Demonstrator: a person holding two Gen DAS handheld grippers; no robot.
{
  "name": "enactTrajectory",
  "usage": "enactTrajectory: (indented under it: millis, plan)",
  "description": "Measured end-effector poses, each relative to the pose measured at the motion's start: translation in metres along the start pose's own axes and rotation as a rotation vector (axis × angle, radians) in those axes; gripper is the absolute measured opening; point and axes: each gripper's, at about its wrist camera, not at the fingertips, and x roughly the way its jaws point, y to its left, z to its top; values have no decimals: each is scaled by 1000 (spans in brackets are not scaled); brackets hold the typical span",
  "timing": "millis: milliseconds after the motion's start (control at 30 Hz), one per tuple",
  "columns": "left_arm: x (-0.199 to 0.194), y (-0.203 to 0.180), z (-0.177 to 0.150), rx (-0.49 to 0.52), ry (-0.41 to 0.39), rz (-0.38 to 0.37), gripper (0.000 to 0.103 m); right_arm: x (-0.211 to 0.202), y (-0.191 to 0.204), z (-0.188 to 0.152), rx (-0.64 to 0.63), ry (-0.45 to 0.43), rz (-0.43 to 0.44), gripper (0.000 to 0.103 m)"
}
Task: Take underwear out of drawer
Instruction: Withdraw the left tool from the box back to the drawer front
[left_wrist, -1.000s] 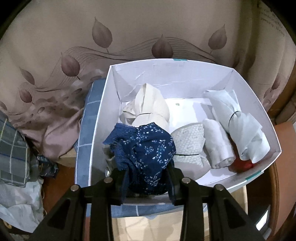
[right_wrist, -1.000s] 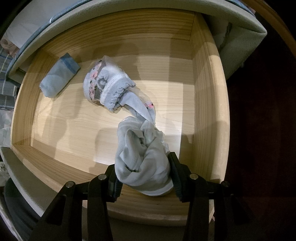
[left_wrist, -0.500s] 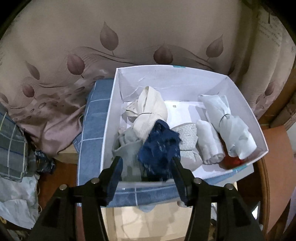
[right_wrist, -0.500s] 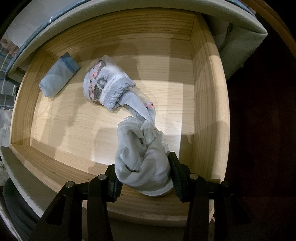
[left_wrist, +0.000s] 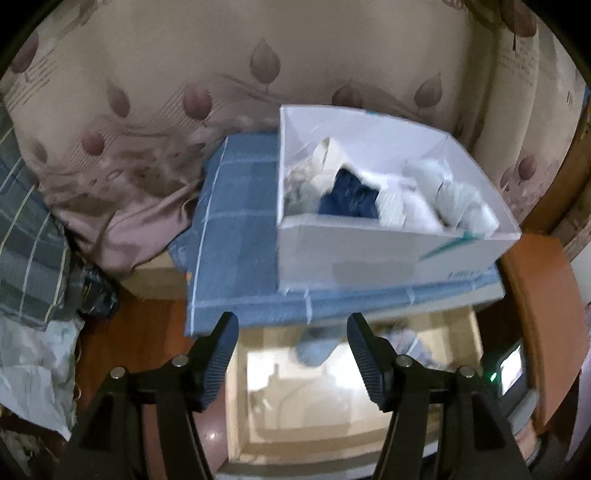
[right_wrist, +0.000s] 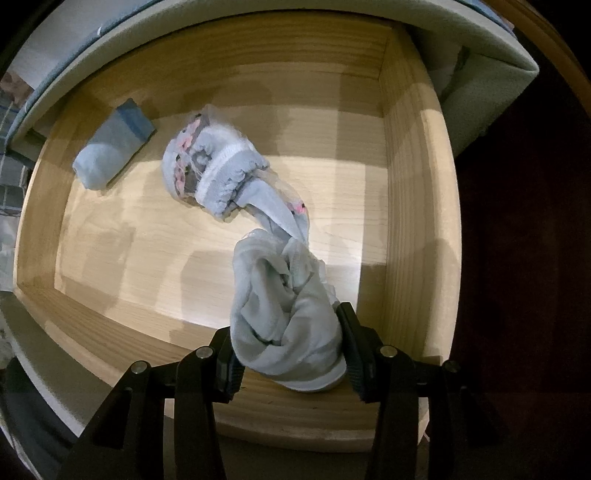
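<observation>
Between the right gripper's jaws sits a bunched pale grey garment, pinched on both sides and gathered into a soft wad just above the near wall of the drawer. It is light, limp cloth — it will sag and trail, so the bunched middle looks like the safest hold. From the jaws its long axis runs up and to the left, and its tail touches a lace-trimmed piece further in; I judge that piece may drag along on a lift. Beyond and left lies a small blue roll, apart from both. The left gripper holds nothing — its jaws have just been opening and stand wide. Past them a white box holds a navy piece among white rolls.
</observation>
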Motion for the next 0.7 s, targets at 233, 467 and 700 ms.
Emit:
enactTrajectory:
  millis: [233,467,700]
  plan:
    - [36,5,-66,1,81,75,63,4,6,2,-14,15,-30,44]
    - [76,0,-113,-57,138,138,63,6,13,2,-25,24,-50,44]
    - [93,-3,-130,-100,145,169,63,5,21,0,-26,20,-55,41]
